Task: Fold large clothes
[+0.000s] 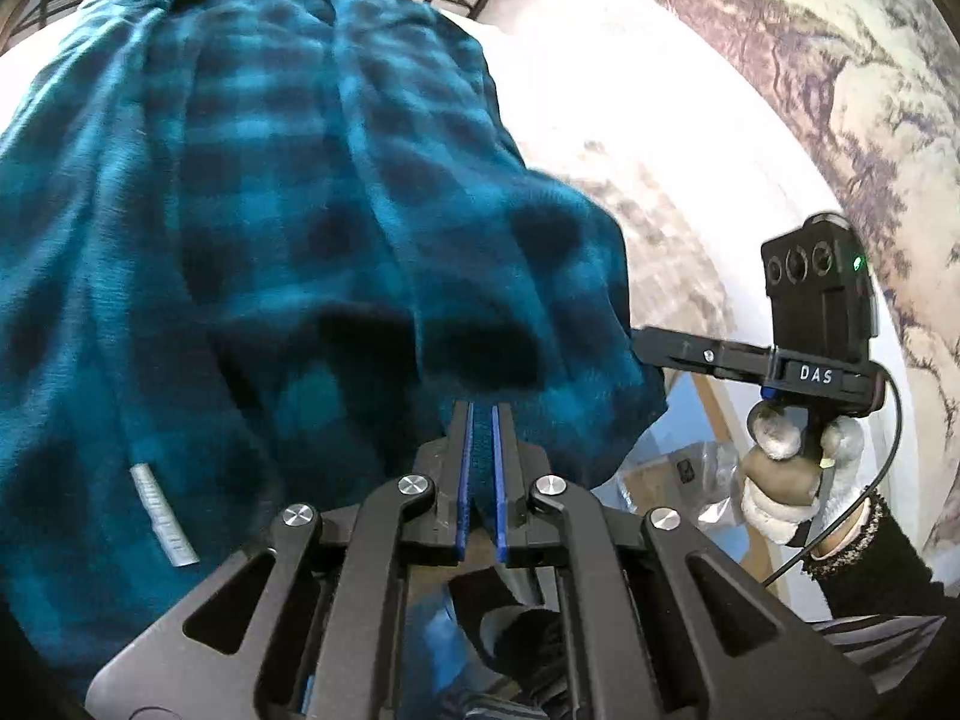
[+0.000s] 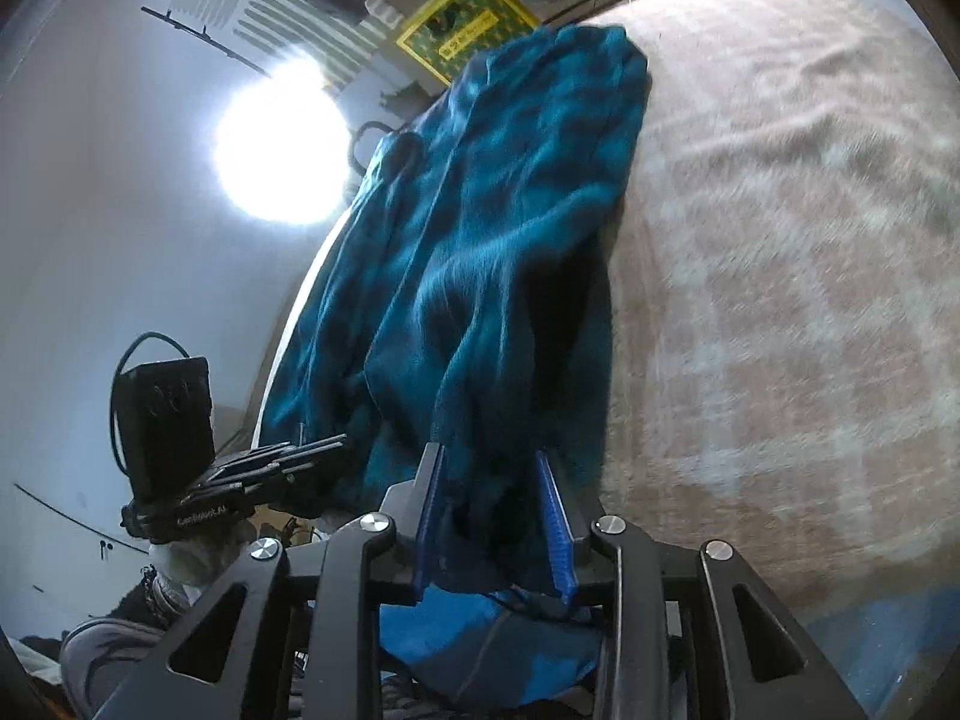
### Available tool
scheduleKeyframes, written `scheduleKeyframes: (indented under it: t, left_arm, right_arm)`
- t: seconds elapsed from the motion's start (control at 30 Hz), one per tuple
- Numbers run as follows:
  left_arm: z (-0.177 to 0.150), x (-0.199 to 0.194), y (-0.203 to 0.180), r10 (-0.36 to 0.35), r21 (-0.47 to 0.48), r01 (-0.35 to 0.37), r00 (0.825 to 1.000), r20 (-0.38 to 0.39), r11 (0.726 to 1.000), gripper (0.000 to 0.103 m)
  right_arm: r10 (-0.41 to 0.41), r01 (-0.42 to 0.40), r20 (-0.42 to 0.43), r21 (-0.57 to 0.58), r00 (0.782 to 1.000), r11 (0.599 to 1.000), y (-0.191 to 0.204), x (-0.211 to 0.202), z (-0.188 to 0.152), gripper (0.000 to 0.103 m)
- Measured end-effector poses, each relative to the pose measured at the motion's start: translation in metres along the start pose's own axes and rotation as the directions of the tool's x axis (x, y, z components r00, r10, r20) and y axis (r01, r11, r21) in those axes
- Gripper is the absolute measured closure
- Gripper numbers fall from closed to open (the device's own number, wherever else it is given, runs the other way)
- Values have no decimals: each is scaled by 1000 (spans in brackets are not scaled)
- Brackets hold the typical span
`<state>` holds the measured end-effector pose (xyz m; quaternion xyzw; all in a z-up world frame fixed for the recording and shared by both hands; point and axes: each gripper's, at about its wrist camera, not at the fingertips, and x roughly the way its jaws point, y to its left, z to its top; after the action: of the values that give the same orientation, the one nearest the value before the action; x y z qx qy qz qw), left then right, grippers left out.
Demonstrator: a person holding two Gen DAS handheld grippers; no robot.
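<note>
Teal-and-black plaid flannel garment (image 1: 288,210) is draped over the beige patterned bed cover (image 2: 780,252), near edge lifted. Left gripper (image 1: 482,420) is clenched on its hem; right gripper (image 2: 493,468) is grasping a bunched fold. Fabric judged soft, floppy, fairly light; best held at hem corners. Garment type, sleeves and far end are hard to make out.

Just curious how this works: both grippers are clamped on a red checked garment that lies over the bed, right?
Not red. The garment is blue and black checked, as the left wrist view shows. The rest holds: the left gripper and right gripper each pinch its cloth, and it lies on the bed.
</note>
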<state>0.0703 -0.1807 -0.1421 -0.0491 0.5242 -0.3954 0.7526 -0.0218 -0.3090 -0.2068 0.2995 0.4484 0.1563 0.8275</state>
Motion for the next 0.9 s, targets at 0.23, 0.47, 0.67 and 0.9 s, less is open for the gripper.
scheduleKeyframes:
  t: [0.23,0.47,0.67,0.9]
  left_arm:
    - [-5,-1,-4,42,33,-43,999,9,999,101]
    - [-7,-28,-14,56,63,-62,994,89,996,101]
    - [-6,-24,-63,33,188,-56,992,123,980,83]
    - [-7,28,-138,72,387,-89,996,58,918,54]
  right_arm:
    - [-146,143,-24,-101,989,984,20,-6,-4,102]
    - [-41,40,-42,-16,998,999,-8,-11,-7,72]
    - [-4,9,55,-95,999,995,1,-53,11,59]
    - [-35,45,183,-53,983,998,-25,-106,33,51]
